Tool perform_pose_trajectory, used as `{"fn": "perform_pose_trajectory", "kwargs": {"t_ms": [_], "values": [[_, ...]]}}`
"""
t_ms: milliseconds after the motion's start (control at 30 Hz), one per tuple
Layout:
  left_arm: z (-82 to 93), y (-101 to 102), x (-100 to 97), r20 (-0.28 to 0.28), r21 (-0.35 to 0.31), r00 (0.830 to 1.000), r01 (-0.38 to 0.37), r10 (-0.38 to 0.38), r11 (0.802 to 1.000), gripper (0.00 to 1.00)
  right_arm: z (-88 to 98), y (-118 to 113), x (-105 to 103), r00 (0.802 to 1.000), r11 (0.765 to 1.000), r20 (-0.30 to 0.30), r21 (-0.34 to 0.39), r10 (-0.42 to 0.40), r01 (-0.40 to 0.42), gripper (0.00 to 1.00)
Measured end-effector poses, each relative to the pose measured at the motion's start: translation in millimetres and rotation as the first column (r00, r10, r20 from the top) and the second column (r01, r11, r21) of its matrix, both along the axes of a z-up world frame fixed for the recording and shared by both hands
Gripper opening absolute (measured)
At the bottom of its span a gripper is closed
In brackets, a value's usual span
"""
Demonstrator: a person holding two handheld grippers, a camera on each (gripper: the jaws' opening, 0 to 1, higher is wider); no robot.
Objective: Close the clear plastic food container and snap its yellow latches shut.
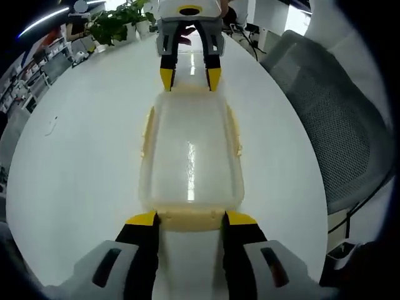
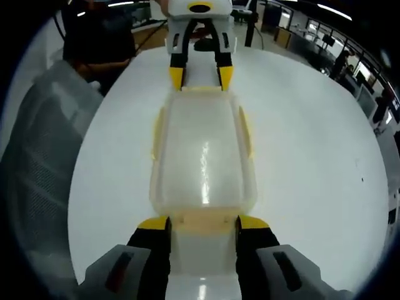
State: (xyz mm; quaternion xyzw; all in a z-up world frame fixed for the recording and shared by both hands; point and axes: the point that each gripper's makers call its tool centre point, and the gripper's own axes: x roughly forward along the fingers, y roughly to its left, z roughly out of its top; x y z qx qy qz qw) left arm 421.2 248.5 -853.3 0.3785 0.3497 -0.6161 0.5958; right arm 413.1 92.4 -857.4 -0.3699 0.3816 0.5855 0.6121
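Clear rectangular plastic food container (image 1: 190,156), lid on, on white bench (image 1: 81,162). Left gripper (image 1: 190,220) and right gripper (image 2: 203,224), fingers wide, bracket yellow end latches at 6 and 12 o'clock. Press both evenly downward.

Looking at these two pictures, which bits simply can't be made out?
- Whether the end latch has snapped shut: left gripper view, between the left tongs, too pale and blurred.
- The same for the opposite end latch: right gripper view, at the right tongs.
- What is inside the clear container: left gripper view, cloudy lid and glare.
- Potted plants: left gripper view, too small for detail.
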Motion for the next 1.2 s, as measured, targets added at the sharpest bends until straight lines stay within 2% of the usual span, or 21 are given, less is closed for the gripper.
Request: {"fn": "perform_pose_trajectory", "kwargs": {"t_ms": [233,367,633,933,1200], "values": [[-0.7,1.1,0.7,0.002,0.016,1.000,-0.021,0.021,1.000,0.39,0.1,0.8,0.4,1.000,1.000,-0.004,-0.005,-0.010,0.010,0.39],[0.9,1.5,-0.4,0.035,0.028,0.999,-0.034,0.033,0.999,0.39,1.1,0.4,-0.4,1.000,1.000,-0.003,0.003,-0.025,0.025,0.38],[1.1,4.3,-2.1,0.038,0.062,0.998,-0.049,0.047,0.997,0.38,0.9,3.1,-1.1,1.000,1.000,-0.009,-0.011,-0.014,0.014,0.37],[8.3,6.9,-3.8,0.042,0.078,0.997,-0.060,0.057,0.995,0.38,10.9,4.5,-1.2,1.000,1.000,0.013,-0.011,0.003,-0.003,0.38],[20.4,2.9,-2.3,0.067,0.063,0.996,-0.059,0.055,0.996,0.38,24.9,-0.4,-0.7,0.999,1.000,0.038,-0.009,-0.005,0.005,0.38]]}}
